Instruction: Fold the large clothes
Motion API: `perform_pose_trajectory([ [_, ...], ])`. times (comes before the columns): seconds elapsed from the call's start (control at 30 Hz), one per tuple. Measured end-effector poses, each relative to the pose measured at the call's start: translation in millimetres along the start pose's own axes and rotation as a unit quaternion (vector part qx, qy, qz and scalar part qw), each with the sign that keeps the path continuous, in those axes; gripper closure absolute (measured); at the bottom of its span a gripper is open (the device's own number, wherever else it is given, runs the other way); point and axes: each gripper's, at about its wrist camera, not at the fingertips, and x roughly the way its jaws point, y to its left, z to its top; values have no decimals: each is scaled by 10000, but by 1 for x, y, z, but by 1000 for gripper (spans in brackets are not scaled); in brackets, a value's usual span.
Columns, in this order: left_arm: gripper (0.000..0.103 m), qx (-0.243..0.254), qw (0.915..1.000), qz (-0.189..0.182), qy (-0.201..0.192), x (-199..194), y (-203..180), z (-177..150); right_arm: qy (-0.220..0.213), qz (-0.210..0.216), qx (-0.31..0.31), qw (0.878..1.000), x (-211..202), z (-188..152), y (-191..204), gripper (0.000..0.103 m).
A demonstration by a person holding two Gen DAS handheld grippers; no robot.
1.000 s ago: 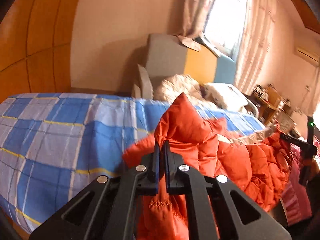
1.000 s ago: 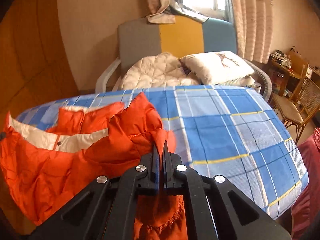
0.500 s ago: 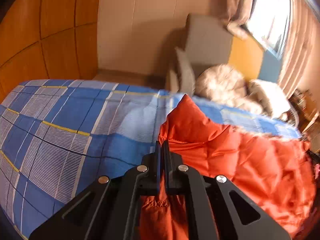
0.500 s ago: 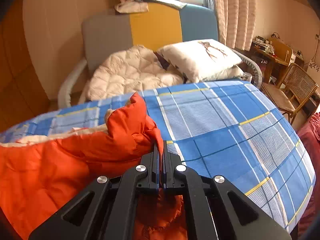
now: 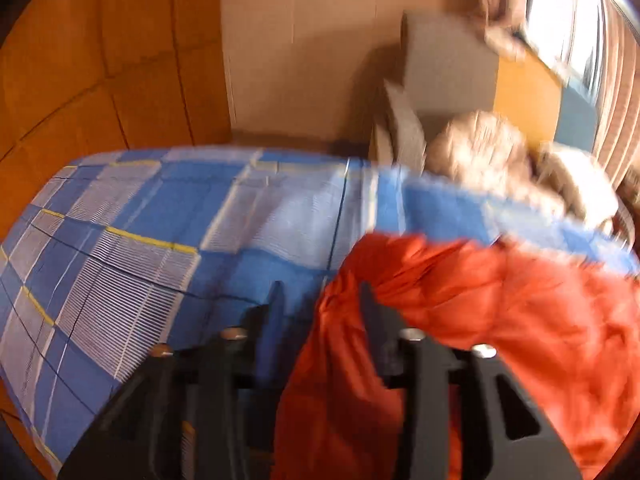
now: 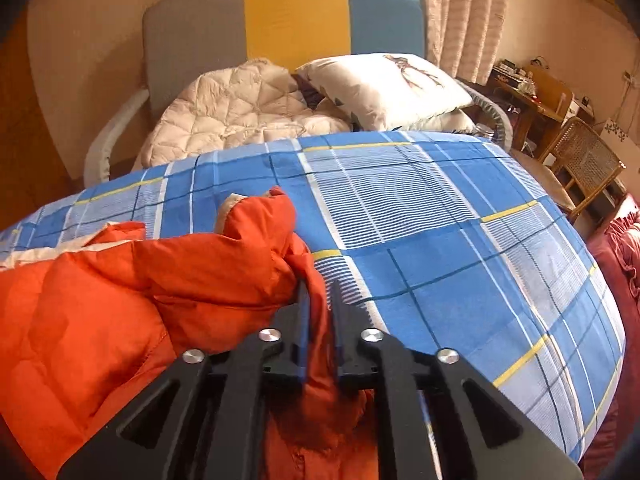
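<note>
An orange padded jacket with a pale lining lies on the bed's blue plaid sheet. In the blurred left wrist view my left gripper has its jaws opening. A corner of the jacket lies loosely between them against the right finger, and blue sheet shows in the gap. In the right wrist view the jacket spreads to the left. My right gripper is opening too. A narrow fold of orange cloth runs between its fingers, with a sliver of gap beside it.
Beyond the bed stands a grey, yellow and blue sofa holding a cream quilt and a white pillow. A cane chair and a cluttered wooden desk stand at the right. Dark red bedding hangs off the right edge.
Both grippers came forward and down, laying the jacket's corners onto the sheet. Their jaws, shut on the cloth before, now stand apart and the cloth lies slack.
</note>
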Motion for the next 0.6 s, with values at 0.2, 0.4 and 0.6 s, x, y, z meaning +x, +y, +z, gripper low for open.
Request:
perform_pose_trajectory([
  [0.2, 58, 179, 9970, -583, -470, -58, -27, -11, -366, 444, -33, 9983, -48, -9, 12, 51],
  [0.4, 58, 674, 9909, -1066, -462, -82, -79, -36, -405, 1082, -266, 9929, -87, -29, 50, 51],
  [0.6, 58, 827, 9890, -1204, -239, -75, -108, -48, -349, 1333, -403, 9896, -97, -46, 88, 51],
])
